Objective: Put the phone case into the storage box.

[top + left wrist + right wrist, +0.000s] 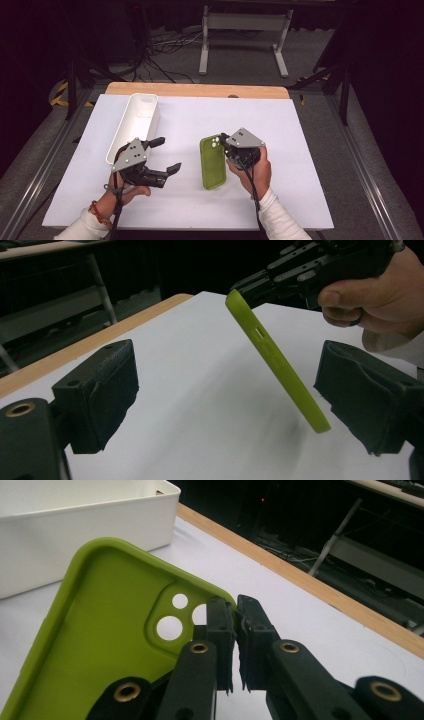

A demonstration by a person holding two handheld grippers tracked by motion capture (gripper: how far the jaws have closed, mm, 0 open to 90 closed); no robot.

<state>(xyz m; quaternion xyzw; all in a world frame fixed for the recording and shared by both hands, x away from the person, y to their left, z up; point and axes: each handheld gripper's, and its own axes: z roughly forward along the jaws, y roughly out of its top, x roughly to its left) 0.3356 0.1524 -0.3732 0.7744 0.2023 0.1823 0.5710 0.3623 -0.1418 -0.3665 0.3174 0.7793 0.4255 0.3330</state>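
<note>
A lime-green phone case [212, 162] hangs tilted above the white table, pinched by its camera-hole corner in my right gripper [223, 141], which is shut on its rim. In the right gripper view the case [100, 645] shows its hollow inside and camera holes, with the jaws [235, 630] closed on its edge. My left gripper [166, 155] stands open to the left of the case. In the left gripper view the case [277, 360] slants edge-on between the two wide-apart pads [102, 390], touching neither.
A long white bin [134, 125] lies at the left rear of the table [300, 150]; it also shows in the right gripper view as a white bin [75, 525]. A wooden strip [197, 90] borders the far edge. A white frame stands on the floor beyond.
</note>
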